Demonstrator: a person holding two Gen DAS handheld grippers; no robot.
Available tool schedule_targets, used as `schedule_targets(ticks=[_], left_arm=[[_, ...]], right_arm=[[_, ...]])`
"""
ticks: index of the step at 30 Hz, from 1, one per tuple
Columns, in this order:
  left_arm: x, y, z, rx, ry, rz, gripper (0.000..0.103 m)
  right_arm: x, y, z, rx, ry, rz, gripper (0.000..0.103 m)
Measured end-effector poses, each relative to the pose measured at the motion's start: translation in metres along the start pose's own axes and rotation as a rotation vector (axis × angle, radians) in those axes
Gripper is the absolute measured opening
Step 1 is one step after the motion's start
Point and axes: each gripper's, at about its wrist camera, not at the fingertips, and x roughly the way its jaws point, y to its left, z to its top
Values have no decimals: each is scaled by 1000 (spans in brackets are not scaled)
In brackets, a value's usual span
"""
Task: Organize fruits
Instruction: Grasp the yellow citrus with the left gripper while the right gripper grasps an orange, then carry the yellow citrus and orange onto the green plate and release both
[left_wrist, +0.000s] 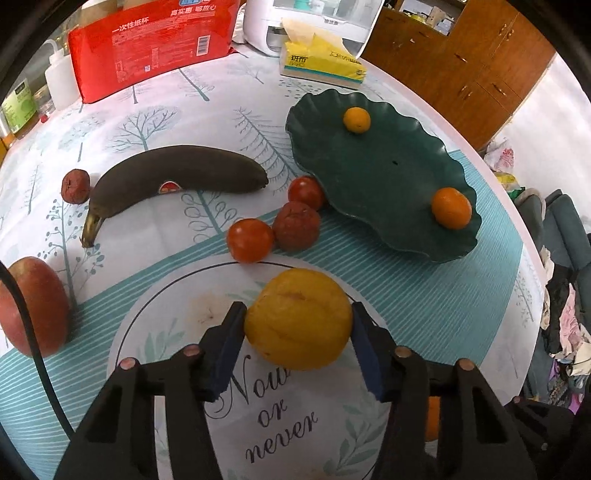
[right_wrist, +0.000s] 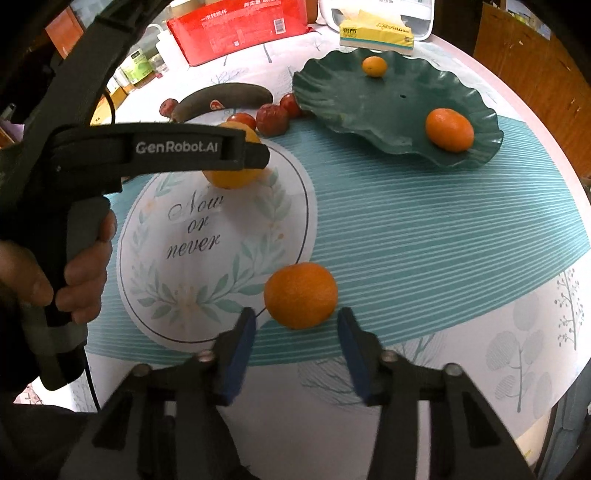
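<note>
My left gripper (left_wrist: 298, 317) is shut on a yellow fruit (left_wrist: 298, 318), its blue pads against both sides; it also shows in the right wrist view (right_wrist: 232, 158), partly hidden by the left gripper body. My right gripper (right_wrist: 297, 325) is open, its fingertips just short of an orange (right_wrist: 301, 295) on the tablecloth. A dark green leaf-shaped plate (left_wrist: 369, 173) holds a small orange (left_wrist: 356, 119) and a larger orange (left_wrist: 451, 208). A blackened banana (left_wrist: 177, 177), two tomatoes (left_wrist: 250, 240), two wrinkled red fruits (left_wrist: 296, 226) and an apple (left_wrist: 31, 304) lie on the table.
A red package (left_wrist: 155, 40), a yellow tissue box (left_wrist: 321, 62), a white appliance (left_wrist: 303, 22) and bottles (left_wrist: 59, 77) stand at the table's far edge. A wooden cabinet (left_wrist: 465, 62) and a pile of clothes (left_wrist: 561, 314) are beyond the table on the right.
</note>
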Motion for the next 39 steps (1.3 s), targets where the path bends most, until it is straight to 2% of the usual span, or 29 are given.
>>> schedule_targets(ticks=[2, 16, 17, 18, 19, 20, 23, 28, 31, 35, 36, 37, 38, 39], left_arm=[[-1, 0, -1, 4, -5, -4, 52], [-17, 4, -13, -39, -31, 18, 50], [-20, 4, -13, -45, -32, 23, 50], [-25, 3, -14, -53, -33, 29, 50], [-27, 2, -14, -59, -35, 32, 50], [-32, 2, -14, -69, -43, 36, 50], [-41, -2, -12, -92, -64, 44, 50], [-54, -2, -12, -176, -77, 94, 50], [-61, -3, -13, -206, -95, 120, 50], [-66, -3, -14, -237, -106, 144, 50], [-68, -2, -14, -239, -106, 148, 50], [-68, -2, -15, -240, -105, 151, 50], [-70, -2, -15, -242, -105, 155, 50], [-72, -1, -16, -243, -107, 157, 50]], right_arm=[[0, 0, -1, 5, 3, -7, 34], [-9, -7, -1, 0, -48, 33, 30], [-11, -8, 0, -7, -56, 39, 28], [-13, -10, 2, -14, -64, 47, 19], [-16, -11, 3, -20, -73, 58, 17], [-19, -14, 5, -26, -79, 66, 5], [-21, -21, 13, -44, -77, 71, 3], [-19, -28, 25, -119, -57, 128, 5], [-15, -30, 30, -164, -25, 144, 8], [-14, -33, 36, -186, -29, 187, 11], [-13, -33, 37, -190, -34, 194, 16], [-13, -33, 39, -194, -39, 193, 22], [-12, -32, 41, -199, -37, 177, 44], [-8, -31, 42, -203, -19, 160, 61]])
